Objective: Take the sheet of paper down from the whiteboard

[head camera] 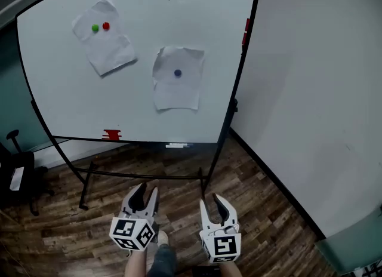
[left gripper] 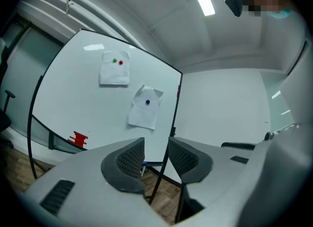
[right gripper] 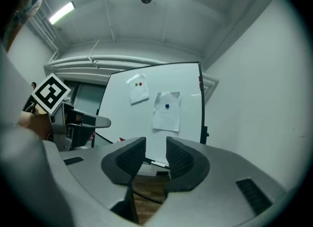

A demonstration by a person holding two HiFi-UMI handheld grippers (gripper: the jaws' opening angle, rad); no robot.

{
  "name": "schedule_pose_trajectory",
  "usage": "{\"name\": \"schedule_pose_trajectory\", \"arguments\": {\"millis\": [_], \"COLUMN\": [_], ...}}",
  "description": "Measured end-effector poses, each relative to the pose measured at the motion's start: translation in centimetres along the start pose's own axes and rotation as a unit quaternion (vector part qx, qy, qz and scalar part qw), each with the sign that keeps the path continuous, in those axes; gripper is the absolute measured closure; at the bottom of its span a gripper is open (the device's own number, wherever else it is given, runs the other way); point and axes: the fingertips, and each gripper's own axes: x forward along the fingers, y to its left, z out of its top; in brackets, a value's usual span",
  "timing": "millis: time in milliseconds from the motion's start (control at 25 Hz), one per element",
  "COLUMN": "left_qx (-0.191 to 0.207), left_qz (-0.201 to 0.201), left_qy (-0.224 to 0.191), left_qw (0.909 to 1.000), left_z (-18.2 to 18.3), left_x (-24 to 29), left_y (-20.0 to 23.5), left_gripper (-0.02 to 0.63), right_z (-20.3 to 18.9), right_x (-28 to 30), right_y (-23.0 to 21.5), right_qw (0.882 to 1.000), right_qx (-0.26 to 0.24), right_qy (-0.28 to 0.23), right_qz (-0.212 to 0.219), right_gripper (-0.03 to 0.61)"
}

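Observation:
A whiteboard (head camera: 59,91) on a stand holds two crumpled white sheets. The upper left sheet (head camera: 106,49) is pinned by a green magnet (head camera: 95,28) and a red magnet (head camera: 105,25). The lower right sheet (head camera: 177,94) hangs under one blue magnet (head camera: 177,73). Both sheets also show in the left gripper view, sheet (left gripper: 143,114) and sheet (left gripper: 114,73), and in the right gripper view, sheet (right gripper: 166,114) and sheet (right gripper: 138,90). My left gripper (head camera: 146,191) (left gripper: 156,145) and right gripper (head camera: 210,200) (right gripper: 155,145) are held low, well short of the board. Both are open with nothing between the jaws.
A red object (head camera: 111,134) and a white marker (head camera: 176,145) lie on the board's tray. The stand's black legs (head camera: 89,186) rest on wood floor. A black chair (head camera: 18,177) is at left. A white wall (head camera: 310,91) runs close along the right.

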Motion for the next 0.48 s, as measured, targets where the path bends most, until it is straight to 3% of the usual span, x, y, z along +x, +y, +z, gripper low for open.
{"name": "schedule_pose_trajectory", "arguments": {"millis": [320,480], "left_qx": [0.014,0.032], "left_qz": [-0.015,-0.038], "left_qy": [-0.004,-0.008], "left_qw": [0.9998,0.9987], "left_z": [6.4,8.9], "left_x": [17.6,24.1], "left_y": [11.2,14.4], "left_gripper": [0.456,0.456], "right_z": [2.6,4.4], "right_x": [20.8,28.3], "right_y": [-3.1,-4.9], "right_qw": [1.000,0.998], "right_qx": [-0.020,-0.025], "right_qy": [-0.006,-0.034], "right_qz": [-0.017,-0.037], "right_gripper": [0.451,0.451]}}
